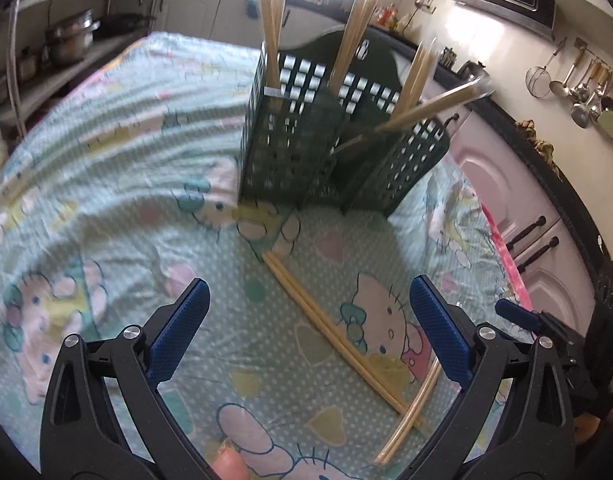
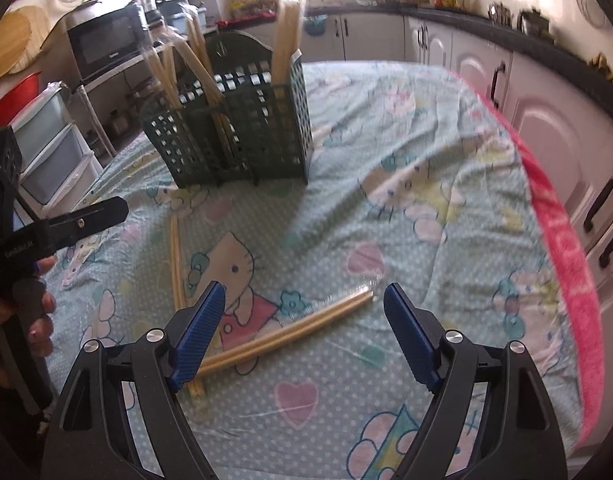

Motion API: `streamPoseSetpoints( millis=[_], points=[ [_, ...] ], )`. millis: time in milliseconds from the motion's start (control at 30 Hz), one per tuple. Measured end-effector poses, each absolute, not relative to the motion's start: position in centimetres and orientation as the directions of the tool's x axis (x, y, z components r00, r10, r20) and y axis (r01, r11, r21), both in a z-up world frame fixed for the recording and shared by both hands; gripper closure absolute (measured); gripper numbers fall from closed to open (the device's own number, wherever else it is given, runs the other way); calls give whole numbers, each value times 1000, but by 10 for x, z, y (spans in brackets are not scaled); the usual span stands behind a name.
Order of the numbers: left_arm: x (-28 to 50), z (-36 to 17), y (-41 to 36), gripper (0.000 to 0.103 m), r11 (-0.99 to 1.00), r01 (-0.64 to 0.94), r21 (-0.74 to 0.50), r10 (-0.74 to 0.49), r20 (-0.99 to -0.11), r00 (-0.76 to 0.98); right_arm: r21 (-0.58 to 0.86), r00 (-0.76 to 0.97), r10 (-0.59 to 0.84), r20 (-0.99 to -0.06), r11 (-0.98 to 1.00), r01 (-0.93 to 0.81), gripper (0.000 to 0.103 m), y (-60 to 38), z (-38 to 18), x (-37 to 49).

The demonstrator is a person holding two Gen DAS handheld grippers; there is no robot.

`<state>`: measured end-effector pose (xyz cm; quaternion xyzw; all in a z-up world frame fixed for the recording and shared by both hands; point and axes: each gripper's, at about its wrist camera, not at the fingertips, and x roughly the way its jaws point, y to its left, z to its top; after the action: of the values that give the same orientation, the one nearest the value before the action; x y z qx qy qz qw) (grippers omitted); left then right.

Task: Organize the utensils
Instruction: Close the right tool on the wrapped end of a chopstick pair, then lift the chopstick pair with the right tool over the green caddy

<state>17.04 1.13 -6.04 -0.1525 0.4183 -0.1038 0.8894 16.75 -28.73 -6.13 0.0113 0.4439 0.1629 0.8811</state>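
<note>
A dark green slotted utensil holder [image 1: 306, 148] stands on the cartoon-print cloth, with several wrapped chopstick pairs upright in it; it also shows in the right wrist view [image 2: 242, 132]. Two wrapped chopstick pairs lie on the cloth in front of it, crossing at one end: one pair [image 1: 330, 328] runs diagonally between my left gripper's fingers, the other pair [image 2: 290, 336] lies between my right gripper's fingers. My left gripper [image 1: 310, 292] is open and empty above the cloth. My right gripper [image 2: 302, 300] is open and empty above its pair.
The table is covered by a mint cloth [image 2: 426, 168] with a pink towel edge [image 2: 562, 264] on the right. White cabinets [image 2: 546, 128] run along the right. Shelves with a microwave [image 2: 106, 40] and drawers stand on the left. Ladles hang on the wall [image 1: 586, 88].
</note>
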Motion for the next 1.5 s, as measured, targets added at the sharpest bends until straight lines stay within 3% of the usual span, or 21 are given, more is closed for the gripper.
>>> streamPoseSetpoints(
  millis=[133,333,400,500,633,833,1100,1200,1267,1500],
  points=[
    [177,-73,12,11,916,46,-399,-347,-729,590,195,523,300,-798,949,-247,25,-292,-71,173],
    [189,-94,13,42,884,15,-468,-406,-751,521,257,455,323,-830,945,-202,38,-296,-86,185],
    [193,-99,14,44,880,6,-475,-411,-756,509,277,430,333,-839,942,-188,45,-297,-91,190],
    [199,-99,15,46,874,1,-486,-420,-755,503,296,423,341,-839,940,-170,47,-297,-95,197],
    [209,-102,19,56,867,-24,-497,-422,-760,494,333,414,363,-835,932,-145,50,-299,-96,208],
    [224,-106,24,65,860,-57,-507,-420,-767,484,377,407,388,-827,920,-109,60,-306,-98,223],
    [243,-105,20,66,875,-76,-479,-390,-788,475,366,412,373,-831,925,-100,83,-307,-101,237],
    [248,-105,18,73,883,-85,-462,-372,-799,473,358,420,369,-829,928,-107,90,-306,-101,239],
    [250,-106,19,85,893,-96,-439,-348,-810,471,354,426,368,-827,928,-115,92,-304,-100,240],
    [248,-105,33,95,890,-99,-446,-354,-810,468,332,458,380,-804,925,-186,95,-286,-87,236]
  ],
)
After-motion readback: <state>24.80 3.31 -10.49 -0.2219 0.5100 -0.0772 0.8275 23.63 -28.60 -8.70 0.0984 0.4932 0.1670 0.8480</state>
